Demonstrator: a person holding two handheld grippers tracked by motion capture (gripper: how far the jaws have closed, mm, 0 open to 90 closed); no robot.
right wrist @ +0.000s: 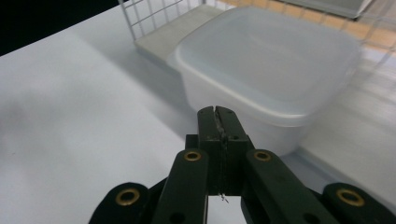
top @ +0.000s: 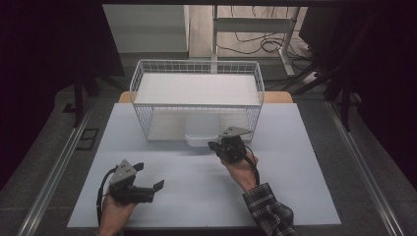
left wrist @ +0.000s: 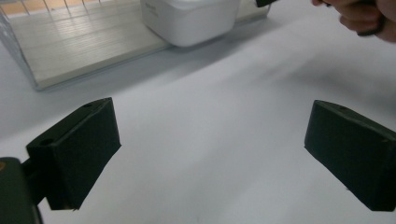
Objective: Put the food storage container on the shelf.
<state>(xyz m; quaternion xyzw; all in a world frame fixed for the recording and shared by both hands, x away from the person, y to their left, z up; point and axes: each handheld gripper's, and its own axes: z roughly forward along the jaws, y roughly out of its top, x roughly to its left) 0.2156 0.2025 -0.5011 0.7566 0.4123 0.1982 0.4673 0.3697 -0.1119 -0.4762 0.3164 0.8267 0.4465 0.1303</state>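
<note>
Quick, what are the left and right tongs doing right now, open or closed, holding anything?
Left tongs: open wide, holding nothing, over the bare table.
Right tongs: closed, holding nothing, tips just short of the white lidded container.

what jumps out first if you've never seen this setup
A white wire basket rack stands at the table's far middle, with a lidded white plastic container poking out from its lower shelf. The right gripper, jaws shut, sits just before that container; the left gripper rests wide open near the front.
</note>
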